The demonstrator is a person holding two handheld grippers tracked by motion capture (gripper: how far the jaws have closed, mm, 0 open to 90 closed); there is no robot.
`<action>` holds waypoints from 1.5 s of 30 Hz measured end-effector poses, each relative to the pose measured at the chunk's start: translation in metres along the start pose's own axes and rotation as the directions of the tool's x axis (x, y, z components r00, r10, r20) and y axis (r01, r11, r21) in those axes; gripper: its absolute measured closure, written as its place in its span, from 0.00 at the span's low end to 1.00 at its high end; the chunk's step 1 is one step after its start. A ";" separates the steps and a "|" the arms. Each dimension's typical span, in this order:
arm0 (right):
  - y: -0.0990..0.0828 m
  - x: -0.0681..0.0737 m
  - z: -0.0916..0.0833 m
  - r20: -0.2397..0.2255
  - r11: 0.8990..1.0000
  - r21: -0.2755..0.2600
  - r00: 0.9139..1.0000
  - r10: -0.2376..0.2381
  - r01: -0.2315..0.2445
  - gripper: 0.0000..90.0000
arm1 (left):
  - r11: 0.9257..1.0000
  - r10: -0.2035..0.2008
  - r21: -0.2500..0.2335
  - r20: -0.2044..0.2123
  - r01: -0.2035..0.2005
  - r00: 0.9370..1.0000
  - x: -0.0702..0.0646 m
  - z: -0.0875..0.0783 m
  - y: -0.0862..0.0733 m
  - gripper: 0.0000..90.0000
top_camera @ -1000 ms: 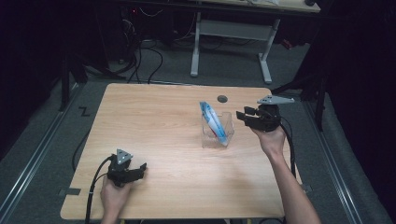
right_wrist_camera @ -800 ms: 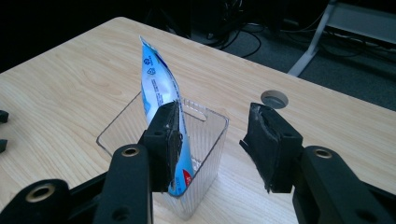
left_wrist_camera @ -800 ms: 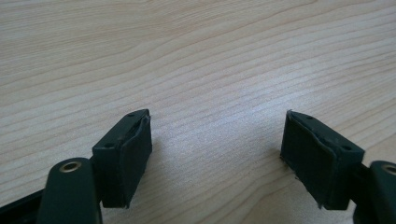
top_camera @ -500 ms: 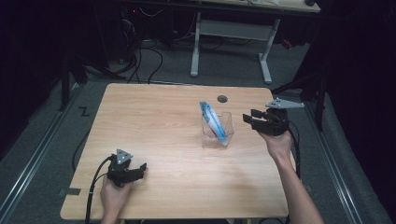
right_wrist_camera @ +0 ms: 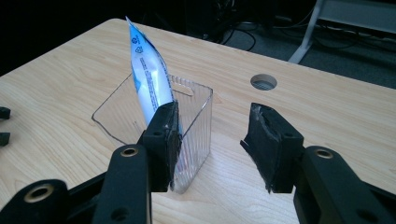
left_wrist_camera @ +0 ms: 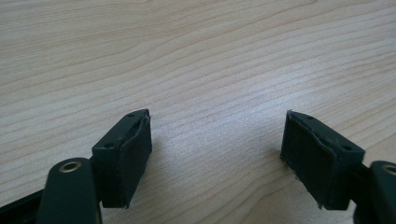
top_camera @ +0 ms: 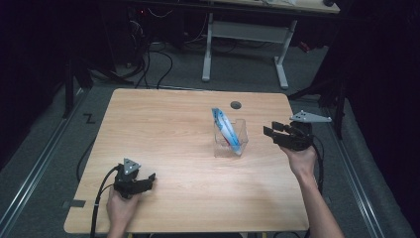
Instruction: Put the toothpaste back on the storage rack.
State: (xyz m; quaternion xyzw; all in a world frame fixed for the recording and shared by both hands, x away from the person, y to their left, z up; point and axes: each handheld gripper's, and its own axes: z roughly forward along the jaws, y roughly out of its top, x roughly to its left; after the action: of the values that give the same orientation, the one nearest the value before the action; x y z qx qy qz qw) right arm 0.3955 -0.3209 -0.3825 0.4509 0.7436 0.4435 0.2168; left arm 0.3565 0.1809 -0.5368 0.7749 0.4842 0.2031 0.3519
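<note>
A blue-and-white plastic pouch (top_camera: 227, 130) leans in a clear ribbed plastic bin (top_camera: 239, 133) near the table's (top_camera: 163, 129) right edge. Both the right gripper (top_camera: 268, 132) and left gripper (left_wrist_camera: 217, 154) gape empty. The tilted pouch looks top-heavy; a careless nudge could topple the light bin.

We see a light wooden table (top_camera: 173, 134) with a round cable hole (top_camera: 236, 105) near its far edge. Beyond it stands a white desk frame (top_camera: 245, 34) on grey carpet (top_camera: 178, 69), where black cables (top_camera: 148, 59) trail in the dark.
</note>
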 end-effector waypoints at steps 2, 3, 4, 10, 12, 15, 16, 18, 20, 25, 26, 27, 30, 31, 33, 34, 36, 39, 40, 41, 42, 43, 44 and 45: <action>-0.003 0.000 -0.002 -0.003 1.000 -0.007 1.000 0.006 -0.006 0.60 | 1.000 0.000 0.000 0.000 0.000 1.000 0.000 0.000 0.000 0.28; -0.005 -0.001 -0.003 -0.005 1.000 -0.011 1.000 0.008 -0.008 0.60 | 1.000 0.000 0.001 0.000 0.000 1.000 0.000 0.000 0.000 0.28; -0.007 -0.001 -0.004 -0.007 1.000 -0.010 1.000 0.013 -0.013 0.60 | 1.000 0.000 0.000 0.000 0.000 1.000 0.000 0.000 0.000 0.28; -0.017 -0.005 -0.009 -0.005 0.999 -0.011 0.999 0.034 -0.034 0.60 | 1.000 0.000 0.000 -0.001 0.000 1.000 0.000 0.000 0.000 0.28; -0.019 -0.006 -0.011 -0.004 0.999 -0.016 0.999 0.039 -0.039 0.60 | 1.000 0.000 0.000 0.000 0.000 1.000 0.000 0.000 0.000 0.28; -0.023 -0.007 -0.016 -0.002 0.999 -0.028 0.999 0.043 -0.043 0.60 | 1.000 0.000 -0.001 -0.001 0.000 1.000 0.000 0.000 0.000 0.28; -0.025 -0.008 -0.018 0.001 0.999 -0.027 0.999 0.045 -0.045 0.60 | 1.000 0.000 -0.001 0.000 0.000 1.000 0.000 0.000 0.000 0.28; -0.028 -0.009 -0.020 0.003 0.998 -0.026 0.999 0.050 -0.050 0.60 | 1.000 0.000 -0.001 0.000 0.000 1.000 0.000 0.000 0.000 0.28; -0.030 -0.010 -0.021 0.004 0.998 -0.029 0.998 0.058 -0.058 0.60 | 1.000 0.000 -0.001 0.000 0.000 1.000 0.000 0.000 0.000 0.28; -0.038 -0.013 -0.025 0.007 0.997 -0.023 0.998 0.070 -0.070 0.60 | 1.000 0.000 -0.001 0.000 0.000 1.000 0.000 0.000 0.000 0.28; -0.040 -0.014 -0.026 0.008 0.997 -0.024 0.997 0.073 -0.073 0.60 | 1.000 0.000 -0.001 0.000 0.000 1.000 0.000 0.000 0.000 0.28; -0.041 -0.014 -0.027 0.007 0.997 -0.027 0.997 0.077 -0.077 0.59 | 1.000 0.000 -0.001 -0.001 0.000 1.000 0.000 0.000 0.000 0.28; -0.045 -0.016 -0.030 0.011 0.996 -0.025 0.997 0.081 -0.081 0.59 | 1.000 -0.001 -0.001 0.000 0.001 1.000 0.000 0.000 0.000 0.28; -0.047 -0.016 -0.030 0.012 0.996 -0.025 0.996 0.086 -0.086 0.60 | 1.000 -0.001 -0.001 0.000 0.001 1.000 0.000 0.000 0.000 0.28; -0.050 -0.017 -0.031 0.013 0.996 -0.024 0.996 0.089 -0.089 0.59 | 1.000 -0.001 -0.001 -0.001 0.001 1.000 0.000 0.000 0.000 0.28; -0.052 -0.017 -0.031 0.012 0.996 -0.025 0.996 0.090 -0.090 0.60 | 1.000 -0.001 -0.001 -0.001 0.001 1.000 0.000 0.000 0.000 0.28; -0.055 -0.017 -0.032 0.014 0.995 -0.024 0.995 0.096 -0.095 0.60 | 1.000 -0.001 -0.001 -0.001 0.001 1.000 0.000 0.000 0.000 0.28; -0.061 -0.017 -0.032 0.015 0.995 -0.022 0.995 0.100 -0.099 0.60 | 1.000 0.000 -0.001 -0.001 0.000 1.000 0.000 0.000 0.000 0.28; -0.063 -0.017 -0.031 0.017 0.995 -0.016 0.995 0.103 -0.102 0.60 | 1.000 0.000 -0.001 -0.001 0.000 1.000 0.000 0.000 0.000 0.28; -0.066 -0.017 -0.030 0.016 0.994 -0.013 0.994 0.106 -0.106 0.60 | 1.000 0.000 -0.001 -0.001 0.000 1.000 0.000 0.000 0.000 0.28; -0.068 -0.017 -0.030 0.015 0.994 -0.009 0.994 0.112 -0.112 0.60 | 1.000 0.000 -0.001 -0.001 0.000 1.000 0.000 0.000 0.000 0.28; -0.071 -0.018 -0.029 0.015 0.993 -0.006 0.993 0.115 -0.115 0.60 | 1.000 -0.001 -0.001 -0.001 0.001 1.000 0.000 0.000 0.000 0.28; -0.072 -0.017 -0.028 0.016 0.993 -0.002 0.993 0.120 -0.120 0.60 | 1.000 0.000 -0.001 -0.001 0.000 1.000 0.000 0.000 0.000 0.28; -0.074 -0.018 -0.028 0.015 0.993 0.002 0.992 0.122 -0.122 0.60 | 1.000 0.000 -0.001 -0.001 0.000 1.000 0.000 0.000 0.000 0.28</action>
State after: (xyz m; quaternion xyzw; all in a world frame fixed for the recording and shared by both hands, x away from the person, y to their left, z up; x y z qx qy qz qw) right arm 0.3487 -0.3639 -0.4331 0.4991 0.7136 0.4516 0.1943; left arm 0.3565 0.1809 -0.5369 0.7745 0.4845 0.2037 0.3519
